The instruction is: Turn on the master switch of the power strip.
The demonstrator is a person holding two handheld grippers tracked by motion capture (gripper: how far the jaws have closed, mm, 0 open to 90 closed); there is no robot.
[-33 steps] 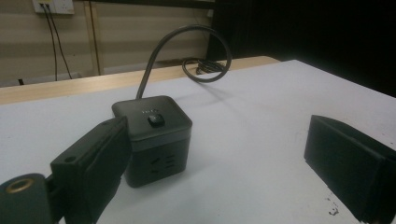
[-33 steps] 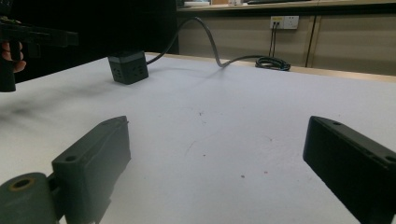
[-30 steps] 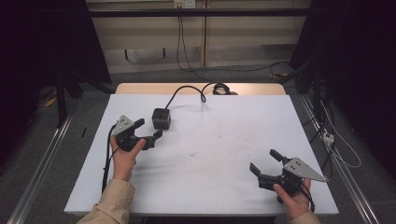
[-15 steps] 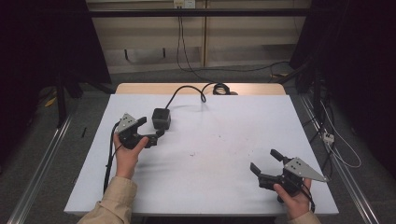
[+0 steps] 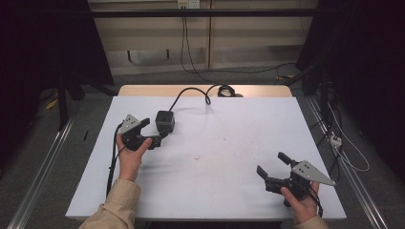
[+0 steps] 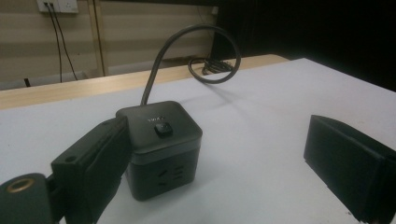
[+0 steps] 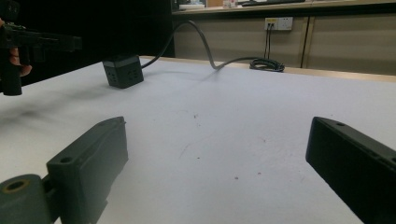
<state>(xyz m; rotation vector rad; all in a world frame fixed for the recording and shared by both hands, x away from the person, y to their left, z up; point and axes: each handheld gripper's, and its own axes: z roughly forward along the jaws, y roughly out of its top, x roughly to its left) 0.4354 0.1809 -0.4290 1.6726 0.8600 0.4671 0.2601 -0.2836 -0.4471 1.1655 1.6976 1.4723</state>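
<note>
A black cube power socket [image 5: 165, 121] sits on the white table [image 5: 229, 124] at the back left, with its thick black cable [image 5: 191, 93] looping off toward the far edge. My left gripper [image 5: 155, 130] is open right at the cube. In the left gripper view the cube [image 6: 161, 144] rests against the inner face of the left jaw, while the right jaw stands well clear of it. The cube's top carries a small button, and its front face shows socket holes. My right gripper [image 5: 271, 163] is open over bare table at the near right, holding nothing. From there the cube [image 7: 123, 71] is far off at the left.
The cable coils [image 5: 225, 89] on a wooden strip [image 5: 143, 89] behind the table. Wall sockets [image 5: 187, 4] with hanging leads are at the back. Loose cables [image 5: 341, 143] lie on the floor at the right. Small specks mark the table's middle.
My left gripper has edged forward and right, closing in on the cube. The right gripper has not moved.
</note>
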